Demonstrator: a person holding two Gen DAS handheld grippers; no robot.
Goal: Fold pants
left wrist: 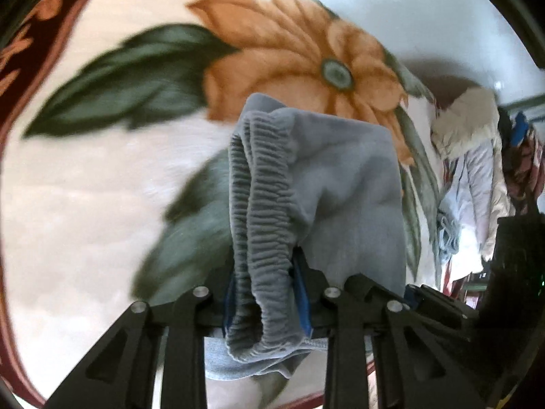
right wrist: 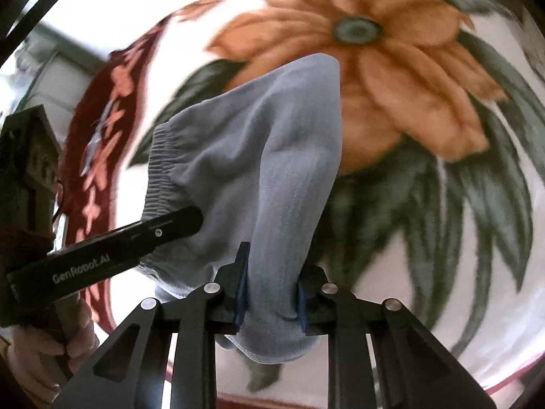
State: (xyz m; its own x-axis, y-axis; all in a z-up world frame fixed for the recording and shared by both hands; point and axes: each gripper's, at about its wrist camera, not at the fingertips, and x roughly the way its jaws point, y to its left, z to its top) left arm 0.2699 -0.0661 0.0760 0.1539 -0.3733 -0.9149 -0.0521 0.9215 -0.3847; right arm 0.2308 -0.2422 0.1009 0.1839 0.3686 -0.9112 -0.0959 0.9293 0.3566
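Observation:
The grey pants point(left wrist: 327, 184) hang bunched above a floral blanket. My left gripper point(left wrist: 267, 293) is shut on their ribbed elastic waistband point(left wrist: 259, 204), which is pinched between the blue pads. In the right wrist view my right gripper point(right wrist: 270, 293) is shut on a smooth part of the same grey pants point(right wrist: 259, 143). The left gripper point(right wrist: 160, 233) shows there too, at the left, clamped on the waistband close beside my right one. Both hold the cloth off the blanket.
The blanket point(left wrist: 102, 204) is cream with a big orange flower point(left wrist: 299, 51), green leaves and a dark red border point(right wrist: 102, 109). Coats and clothes point(left wrist: 477, 156) hang at the far right. A hand point(right wrist: 51, 351) grips the left tool.

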